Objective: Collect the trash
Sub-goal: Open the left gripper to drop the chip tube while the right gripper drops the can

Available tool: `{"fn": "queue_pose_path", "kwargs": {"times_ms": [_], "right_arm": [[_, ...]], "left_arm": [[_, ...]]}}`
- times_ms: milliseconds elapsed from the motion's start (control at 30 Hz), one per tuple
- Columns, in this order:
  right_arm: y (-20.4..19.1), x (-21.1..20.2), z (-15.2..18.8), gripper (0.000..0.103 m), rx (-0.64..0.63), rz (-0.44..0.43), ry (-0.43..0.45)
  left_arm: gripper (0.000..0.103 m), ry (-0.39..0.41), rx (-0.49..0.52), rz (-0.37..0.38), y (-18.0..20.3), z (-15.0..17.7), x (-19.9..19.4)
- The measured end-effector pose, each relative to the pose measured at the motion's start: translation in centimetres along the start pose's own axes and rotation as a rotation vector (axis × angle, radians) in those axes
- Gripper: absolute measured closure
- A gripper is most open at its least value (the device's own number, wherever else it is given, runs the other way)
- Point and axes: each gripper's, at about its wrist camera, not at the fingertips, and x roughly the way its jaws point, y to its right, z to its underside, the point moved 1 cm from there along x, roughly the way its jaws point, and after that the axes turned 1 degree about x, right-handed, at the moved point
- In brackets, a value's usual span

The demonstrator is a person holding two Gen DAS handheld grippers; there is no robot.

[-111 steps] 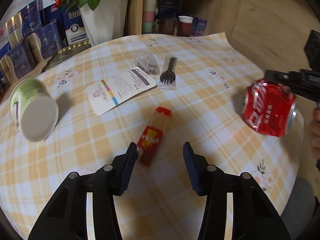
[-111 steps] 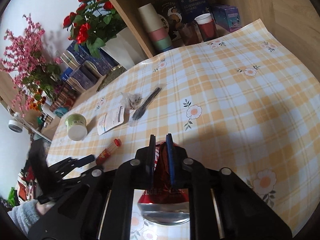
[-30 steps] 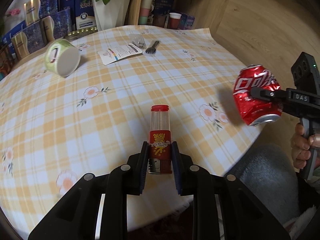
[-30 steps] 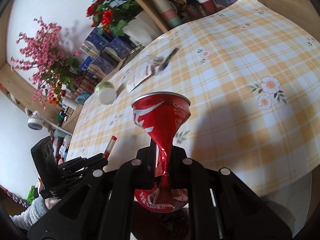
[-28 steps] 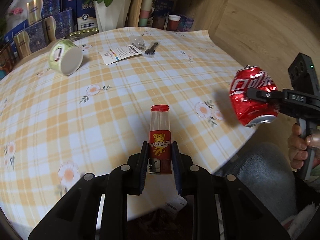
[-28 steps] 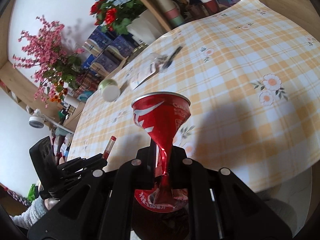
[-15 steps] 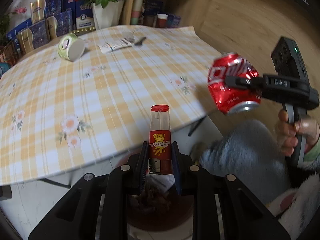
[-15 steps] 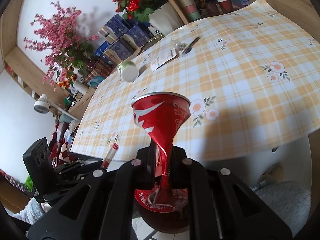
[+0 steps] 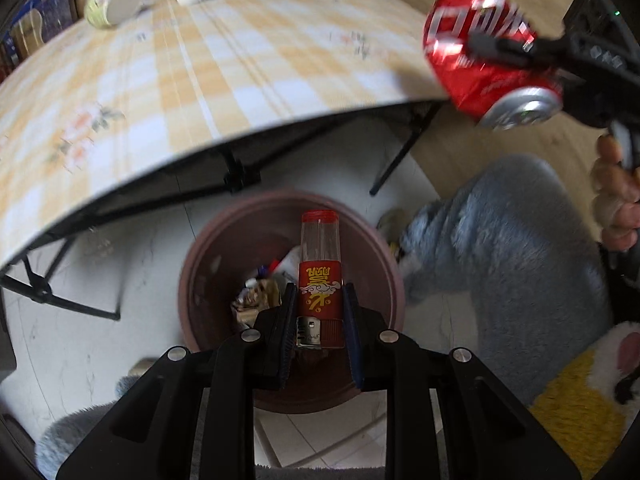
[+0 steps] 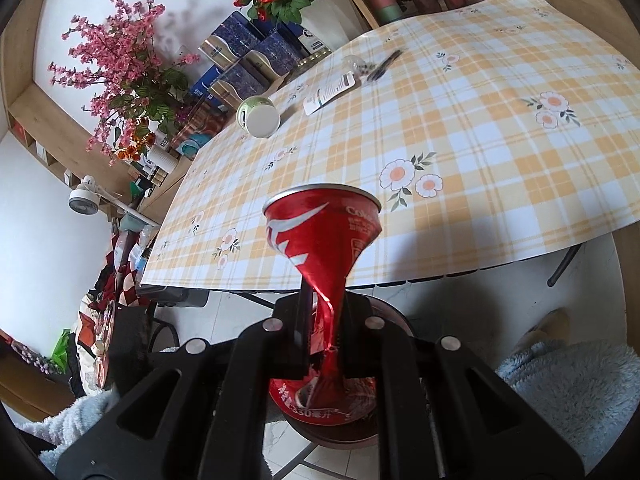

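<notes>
Glossy crumpled metal can (image 10: 322,232), clear plastic tube (image 9: 320,254), matt plastic bin (image 9: 192,276).

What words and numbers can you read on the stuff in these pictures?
"330": low on the crushed red can, followed by small characters I can't make out.
"Co...": small white letters near the can's rim, cut off.
Yellow characters on the red label of the clear tube: not clear enough to quote.
White card and blue boxes: print too small.

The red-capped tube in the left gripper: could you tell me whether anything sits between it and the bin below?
Nothing visible does. The left gripper holds the tube directly above the open mouth of the brown bin, which already contains some trash.
</notes>
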Motion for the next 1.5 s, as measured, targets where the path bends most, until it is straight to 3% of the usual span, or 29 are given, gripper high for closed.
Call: {"fn": "queue_pose_path", "kwargs": {"times_ms": [200,400,500,700,933,1000,1233,1367,1500], "right_arm": [[0.8,0.4,0.0,0.090,0.018,0.005,-0.009],[1.5,0.8,-0.1,0.090,0.035,0.011,-0.012],[1.5,1.0,-0.1,0.090,0.036,0.011,-0.017],[1.1,1.2,0.2,0.090,0.026,0.012,-0.028],[0.2,1.6,0.9,0.090,0.005,0.019,-0.052],[-0.1,1.8,1.2,0.090,-0.002,0.025,-0.066],[-1.8,2.9,2.5,0.090,-0.045,0.046,-0.117],[-2.6,3.8,3.3,0.090,-0.068,0.066,-0.151],[-3.3,4.7,4.0,0.090,-0.086,0.084,-0.183]], "left_arm": [[0.081,-0.054,0.019,-0.004,0.4,-0.8,2.6],[0.080,-0.056,0.022,0.008,0.5,-1.5,3.3],[0.067,-0.018,0.002,0.023,0.0,-1.8,2.7],[0.047,0.136,-0.075,0.017,-1.3,-2.2,-1.0],[0.017,0.357,-0.168,-0.089,-3.7,-1.7,-7.4],[0.012,0.406,-0.186,-0.131,-4.3,-1.2,-9.0],[0.006,0.538,-0.215,-0.308,-5.7,1.5,-12.8],[0.006,0.583,-0.215,-0.375,-5.4,3.4,-13.8],[0.006,0.625,-0.240,-0.392,-5.8,4.6,-14.4]]}}
